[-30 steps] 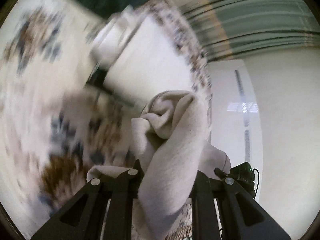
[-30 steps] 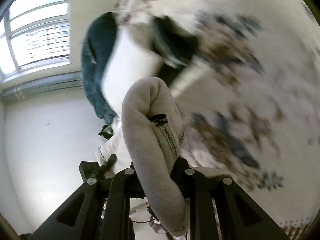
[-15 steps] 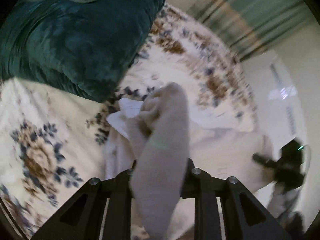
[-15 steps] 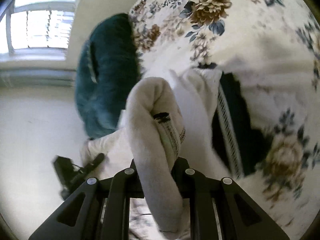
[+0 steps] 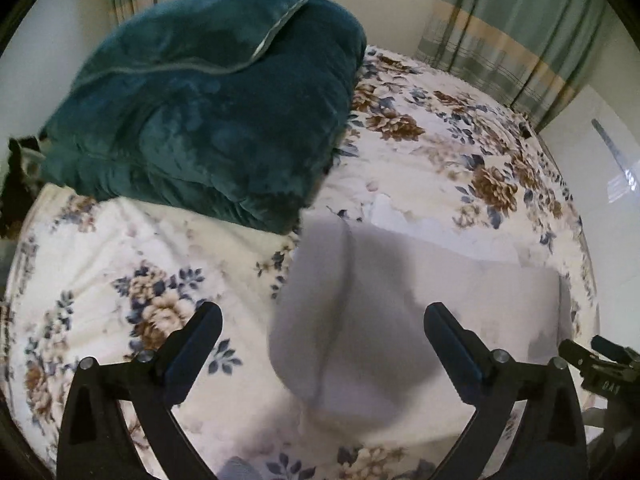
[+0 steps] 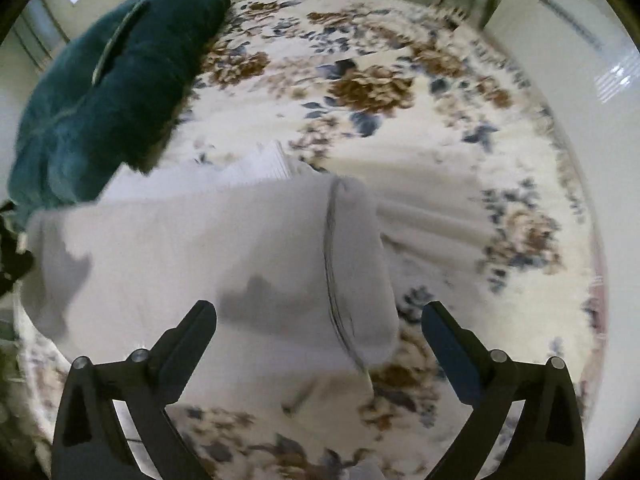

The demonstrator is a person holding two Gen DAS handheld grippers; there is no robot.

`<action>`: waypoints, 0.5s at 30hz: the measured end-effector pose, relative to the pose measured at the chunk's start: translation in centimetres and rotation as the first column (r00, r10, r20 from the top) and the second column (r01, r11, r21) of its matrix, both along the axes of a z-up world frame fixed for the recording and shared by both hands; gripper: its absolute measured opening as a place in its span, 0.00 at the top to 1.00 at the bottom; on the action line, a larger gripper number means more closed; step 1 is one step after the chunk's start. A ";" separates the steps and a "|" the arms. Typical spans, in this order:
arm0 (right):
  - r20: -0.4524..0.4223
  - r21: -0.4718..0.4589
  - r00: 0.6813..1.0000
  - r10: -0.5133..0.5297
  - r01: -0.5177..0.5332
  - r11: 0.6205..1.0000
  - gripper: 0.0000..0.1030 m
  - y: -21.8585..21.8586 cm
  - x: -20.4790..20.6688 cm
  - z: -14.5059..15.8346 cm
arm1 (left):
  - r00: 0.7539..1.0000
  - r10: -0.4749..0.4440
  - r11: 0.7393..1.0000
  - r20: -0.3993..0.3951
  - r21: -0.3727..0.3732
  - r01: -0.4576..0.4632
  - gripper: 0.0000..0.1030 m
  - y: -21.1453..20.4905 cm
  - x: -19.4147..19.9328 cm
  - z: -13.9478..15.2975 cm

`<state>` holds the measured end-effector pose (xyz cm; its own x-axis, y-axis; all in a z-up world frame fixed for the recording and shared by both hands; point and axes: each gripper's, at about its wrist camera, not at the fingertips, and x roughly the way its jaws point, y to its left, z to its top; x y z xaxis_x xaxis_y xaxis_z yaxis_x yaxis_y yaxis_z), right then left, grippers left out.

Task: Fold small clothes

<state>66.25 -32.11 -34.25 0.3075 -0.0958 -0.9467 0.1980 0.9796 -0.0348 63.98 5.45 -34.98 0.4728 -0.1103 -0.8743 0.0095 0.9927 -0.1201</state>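
Observation:
A pale grey small garment [image 5: 420, 300] lies spread on the floral bedspread [image 5: 120, 280], its near edge folded into a thick roll. It also shows in the right wrist view [image 6: 200, 248], with a dark stitched seam near its right end. My left gripper [image 5: 322, 340] is open, its fingers on either side of the garment's left end and just above it. My right gripper [image 6: 318, 336] is open over the garment's right end. Neither holds anything. The picture is blurred.
A bulky dark teal blanket [image 5: 208, 100] is piled at the back left of the bed, close behind the garment. Curtains [image 5: 520, 32] hang beyond the bed. The bed's right edge [image 6: 592, 240] drops to a pale floor. A white cloth [image 6: 264, 164] lies behind the garment.
Both grippers were shut on the garment's ends and held it up. They swung it down onto the bed and opened, so it now lies released.

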 end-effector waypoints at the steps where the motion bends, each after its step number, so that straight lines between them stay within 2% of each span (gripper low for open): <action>1: 0.004 -0.019 1.000 -0.004 0.004 1.000 0.00 0.4 -1.0 0.4 | 1.000 -0.005 1.000 0.007 0.022 0.005 0.00 -0.6 -1.2 0.5; 4: 0.031 -0.057 0.999 -0.024 0.026 0.998 0.00 1.2 -4.1 2.5 | 1.000 -0.019 0.998 0.006 0.061 0.019 0.00 -1.8 -3.8 2.0; 7: 0.078 -0.096 0.996 -0.038 0.046 0.994 0.00 2.1 -7.0 5.8 | 0.999 -0.023 0.996 0.031 0.081 0.021 0.00 -2.8 -6.4 4.3; 15: 0.219 -0.142 0.975 -0.037 0.070 0.987 0.00 4.0 -17.0 17.6 | 0.991 -0.035 0.994 0.129 0.105 0.022 0.00 -4.4 -16.1 14.6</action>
